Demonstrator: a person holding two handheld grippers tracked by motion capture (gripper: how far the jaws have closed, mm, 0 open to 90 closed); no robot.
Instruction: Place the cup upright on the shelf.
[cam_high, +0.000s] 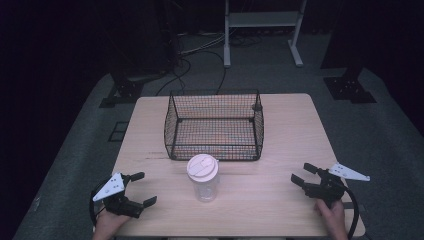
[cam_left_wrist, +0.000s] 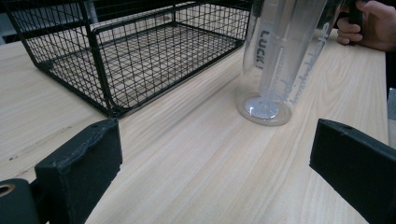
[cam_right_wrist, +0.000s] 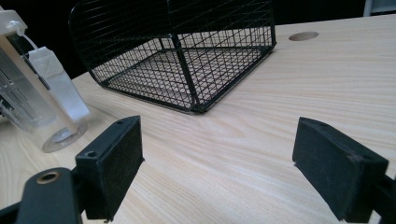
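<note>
Two grippers rest at the near corners of the pale wooden worktop (cam_high: 280, 130), each in one of the person's hands, and both have their fingers spread wide with nothing between them. The left gripper (cam_high: 139, 189) sits at the near left edge, its grey three-cornered plate on top, pointing inward toward the middle; the right gripper (cam_high: 303, 174) sits at the near right, likewise angled toward the centre. Between them, well apart from either, stands the clear plastic cup (cam_high: 203, 178), upright, capped with a white lid (cam_high: 202, 167). In the left gripper view the cup's base rests flat on the wood ahead and to the right of the fingers (cam_left_wrist: 79, 168), with printed lettering running up its side, and the person's other hand shows beyond it at the far right. In the right gripper view the cup (cam_right_wrist: 32, 93) stands off to the left, a white strap hanging down its side. Just behind the cup, near but not touching, sits a black wire basket (cam_high: 215, 125), open at the top, its floor bare mesh over the wood. Open wood lies between each gripper and the cup. Beyond the worktop, dark cables trail over grey floor past the feet of a pale metal stand (cam_high: 227, 47).
</note>
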